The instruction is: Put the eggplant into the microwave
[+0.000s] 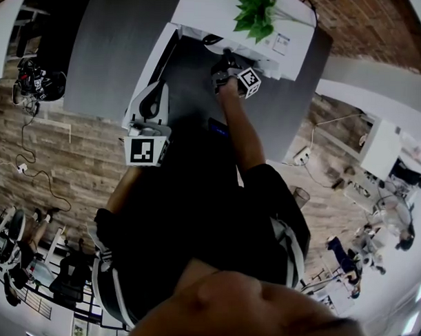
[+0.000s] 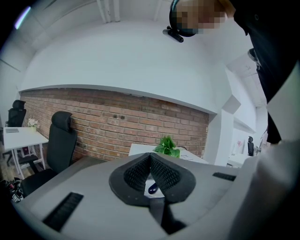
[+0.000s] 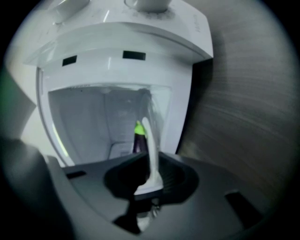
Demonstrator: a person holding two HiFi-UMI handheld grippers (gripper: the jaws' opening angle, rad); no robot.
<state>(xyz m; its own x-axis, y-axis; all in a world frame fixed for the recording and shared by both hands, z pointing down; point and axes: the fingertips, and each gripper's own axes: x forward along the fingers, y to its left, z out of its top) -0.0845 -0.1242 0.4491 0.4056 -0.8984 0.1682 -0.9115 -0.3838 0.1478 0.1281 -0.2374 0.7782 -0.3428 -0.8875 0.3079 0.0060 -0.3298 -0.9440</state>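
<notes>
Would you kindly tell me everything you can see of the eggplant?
The eggplant shows only in the right gripper view: a small, slim, dark purple body with a bright green cap, seen inside the open white microwave. A thin white strip between the jaws of the right gripper covers its right side, and the jaws hide its lower end. What it rests on cannot be told.

Inside the white microwave (image 3: 117,61), the purple eggplant with a bright green cap (image 3: 138,141) shows only as a sliver in the right gripper view. A thin white strip (image 3: 149,140), seen edge-on between the right gripper's (image 3: 151,165) fingers, covers its right side, and the fingers hide its lower end. What that strip belongs to cannot be told. Behind the left gripper's (image 2: 150,157) fingers, a small dark thing (image 2: 153,188) is too small to name. The head view's top edge cuts the microwave off.
</notes>
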